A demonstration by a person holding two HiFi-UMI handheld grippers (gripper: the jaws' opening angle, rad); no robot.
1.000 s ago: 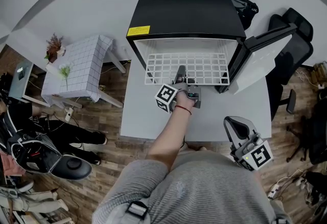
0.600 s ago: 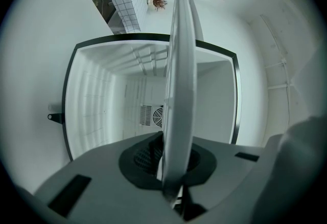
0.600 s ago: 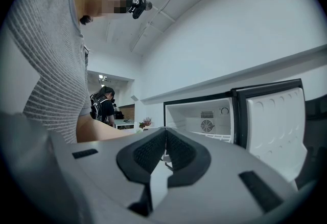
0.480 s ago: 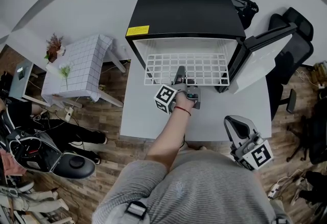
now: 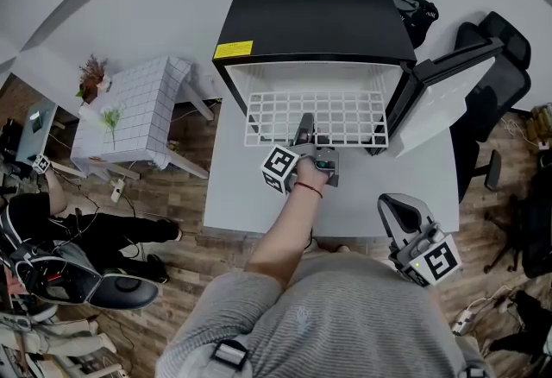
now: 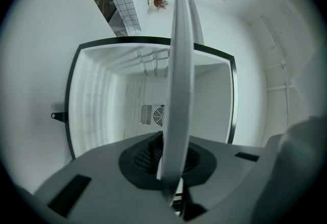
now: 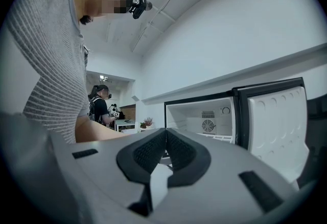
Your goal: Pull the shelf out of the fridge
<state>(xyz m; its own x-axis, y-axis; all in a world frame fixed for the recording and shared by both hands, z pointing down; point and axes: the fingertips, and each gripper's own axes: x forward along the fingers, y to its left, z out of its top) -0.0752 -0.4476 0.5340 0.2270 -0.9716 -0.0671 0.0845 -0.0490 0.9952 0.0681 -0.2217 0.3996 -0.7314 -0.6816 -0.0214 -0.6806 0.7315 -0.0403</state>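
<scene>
The only label in sight is the yellow label (image 5: 234,50) at the front left corner of the black-topped mini fridge (image 5: 310,18). Its print is too small to read from your head view. The marker cubes on your grippers carry square patterns, no words.

Your left gripper (image 5: 304,124) is level and reaches to the front rail of the white wire shelf (image 5: 315,116). In the left gripper view the shelf runs edge-on as a white band straight down between the jaws, which are nearly closed and clamped on it. Behind the band you look into the white fridge interior, with a round fan grille (image 6: 153,114) on the back wall.

The shelf sits partly drawn out. Its front edge hangs over the white counter (image 5: 362,191) in front of the fridge opening, and its back part is inside the cabinet. The fridge door (image 5: 448,91) stands open to the right.

Your right gripper (image 5: 397,211) is held near your body at the counter's right front corner, well apart from the shelf. Its jaws are pressed together with nothing between them.

Against the frames from a second ago, the shelf and both grippers sit in the same places. What differs is at the lower left, where the person (image 5: 95,229) on the floor appears to have shifted.
</scene>
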